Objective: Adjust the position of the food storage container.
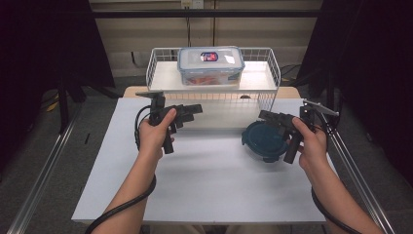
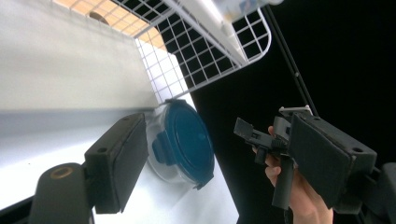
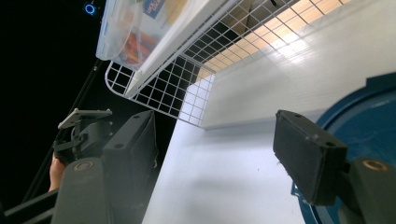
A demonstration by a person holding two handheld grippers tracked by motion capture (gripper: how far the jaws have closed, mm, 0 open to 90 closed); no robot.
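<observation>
Hovering over the table (image 1: 204,185), both tongs stand wide and empty. The round blue-lidded container (image 1: 265,141) sits at four o'clock on the table, touching-close under your right tongs (image 1: 268,117); the left tongs (image 1: 192,109) lie well apart at nine o'clock from it. The left gripper view shows its clear base (image 2: 163,168).

On the table (image 1: 204,185), a wire rack (image 1: 265,73) stands along the far edge, and a lidded box (image 1: 210,66) sits on its shelf — about mid-rack. A round container (image 1: 263,142) lies on the table in front of the rack's right end. The left gripper (image 1: 192,111) hovers left of centre, the right gripper (image 1: 268,117) over the container — well apart.
</observation>
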